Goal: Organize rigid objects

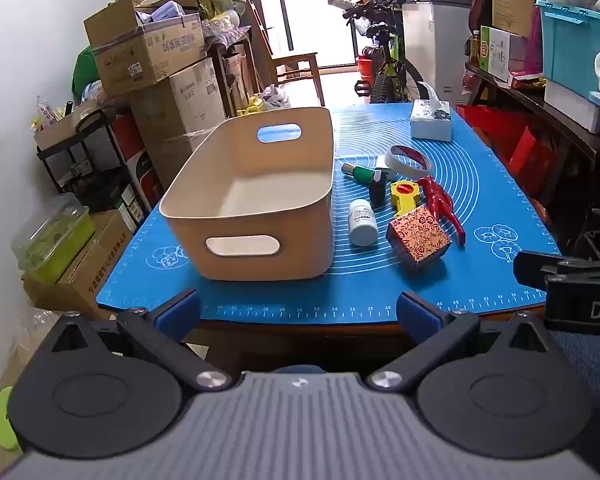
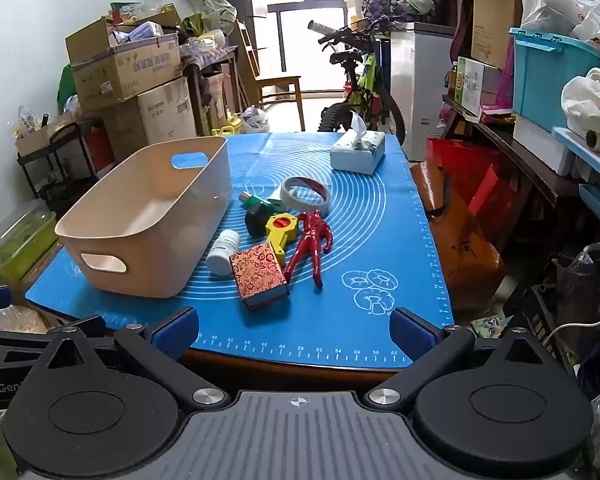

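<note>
The mat point(image 2: 380, 240) on the worktop is bright blue with white concentric rings, ruler marks and small white drawings. The bin point(image 2: 148, 220) is pale beige. The small box point(image 2: 258, 274) bears a red-and-gold floral pattern. The figure point(image 2: 310, 242) is glossy red, the tool point(image 2: 281, 234) yellow with a red-orange dial. The bottle point(image 2: 223, 251) is white, the tape roll point(image 2: 306, 196) greyish white with red inside, and the tissue box point(image 2: 358, 152) white with dark print.

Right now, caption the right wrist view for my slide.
Open right gripper faces an empty beige bin beside small items on a blue mat.
</note>
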The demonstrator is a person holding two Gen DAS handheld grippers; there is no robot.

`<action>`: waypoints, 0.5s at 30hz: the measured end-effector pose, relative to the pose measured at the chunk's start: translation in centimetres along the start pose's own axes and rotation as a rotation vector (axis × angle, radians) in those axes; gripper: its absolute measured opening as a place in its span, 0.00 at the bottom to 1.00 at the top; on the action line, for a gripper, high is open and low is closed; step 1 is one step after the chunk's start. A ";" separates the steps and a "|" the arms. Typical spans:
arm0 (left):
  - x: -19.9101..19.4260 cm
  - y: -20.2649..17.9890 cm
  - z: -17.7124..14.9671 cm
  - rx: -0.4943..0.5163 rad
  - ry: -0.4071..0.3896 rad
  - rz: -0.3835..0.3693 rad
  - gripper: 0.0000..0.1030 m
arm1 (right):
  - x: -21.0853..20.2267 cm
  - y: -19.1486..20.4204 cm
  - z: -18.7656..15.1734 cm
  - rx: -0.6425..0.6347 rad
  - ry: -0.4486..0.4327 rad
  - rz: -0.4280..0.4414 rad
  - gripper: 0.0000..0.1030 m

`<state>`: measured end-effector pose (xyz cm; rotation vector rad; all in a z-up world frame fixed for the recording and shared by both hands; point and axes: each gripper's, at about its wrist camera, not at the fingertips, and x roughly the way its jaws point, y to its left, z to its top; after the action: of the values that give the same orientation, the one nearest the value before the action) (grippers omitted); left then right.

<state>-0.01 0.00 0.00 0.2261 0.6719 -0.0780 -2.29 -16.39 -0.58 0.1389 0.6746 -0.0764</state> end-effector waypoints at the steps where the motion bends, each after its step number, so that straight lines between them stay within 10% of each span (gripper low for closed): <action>1: 0.0 0.0 0.0 -0.001 0.010 -0.004 1.00 | 0.0 0.0 0.0 -0.001 0.003 0.001 0.98; 15: 0.0 0.0 0.0 -0.004 0.007 -0.009 1.00 | 0.0 0.0 0.0 0.008 0.001 0.005 0.98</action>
<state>0.01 0.01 0.01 0.2196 0.6802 -0.0841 -2.35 -16.41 -0.58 0.1478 0.6746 -0.0743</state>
